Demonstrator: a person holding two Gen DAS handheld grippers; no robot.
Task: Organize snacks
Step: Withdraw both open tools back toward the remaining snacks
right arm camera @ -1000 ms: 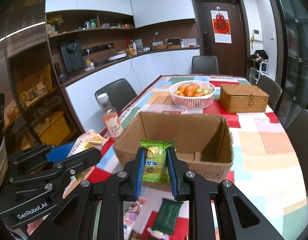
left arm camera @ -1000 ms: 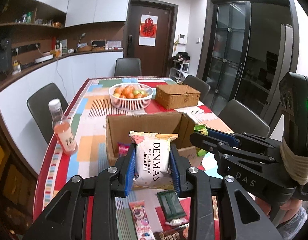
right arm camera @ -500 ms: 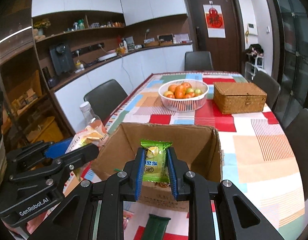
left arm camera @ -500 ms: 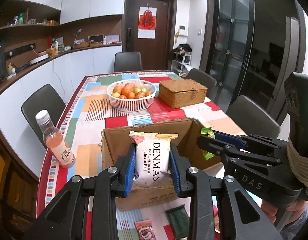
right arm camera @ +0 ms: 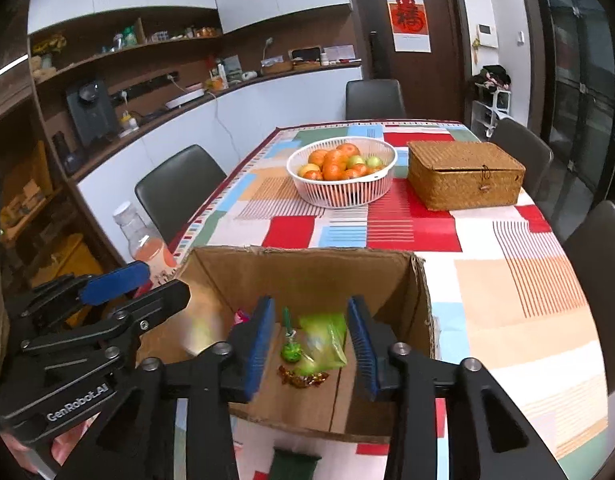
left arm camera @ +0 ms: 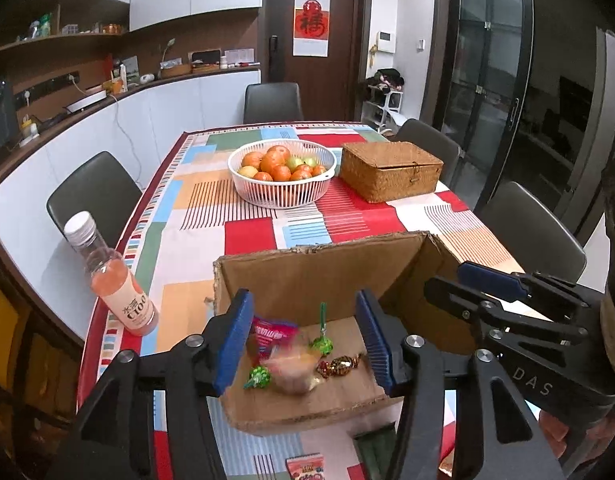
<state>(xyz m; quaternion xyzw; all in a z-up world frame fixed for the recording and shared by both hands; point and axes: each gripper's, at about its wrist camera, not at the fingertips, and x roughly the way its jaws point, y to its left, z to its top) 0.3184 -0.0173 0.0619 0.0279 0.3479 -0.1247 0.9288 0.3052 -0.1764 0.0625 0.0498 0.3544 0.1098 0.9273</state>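
Fingers first: on the left wrist view our left gripper point(left arm camera: 305, 340) has just been opening, blue pads apart over the cardboard box point(left arm camera: 327, 276), nothing pinched. Below them a blurry whitish bag point(left arm camera: 293, 368) sits in mid-drop or just landed; we honestly can't tell which, and its print is smeared. Around it on the box floor lie a pink packet point(left arm camera: 269, 332), two green-wrapped candies point(left arm camera: 322, 345) and a brown-gold candy point(left arm camera: 339, 365). Our own fingers hide part of the pink packet. The right gripper point(left arm camera: 487, 284) pokes in from the right, only partly seen. A pink drink bottle point(left arm camera: 119, 292) stands left of the box on the bench point(left arm camera: 179, 248).

Right wrist view: the right gripper's pads have just been parting too, with a blurred green packet point(right arm camera: 321, 340) loose between them, inside the box. A dark green packet point(right arm camera: 295, 466) is cut off at the bottom edge. The bottle is half hidden behind the left gripper.
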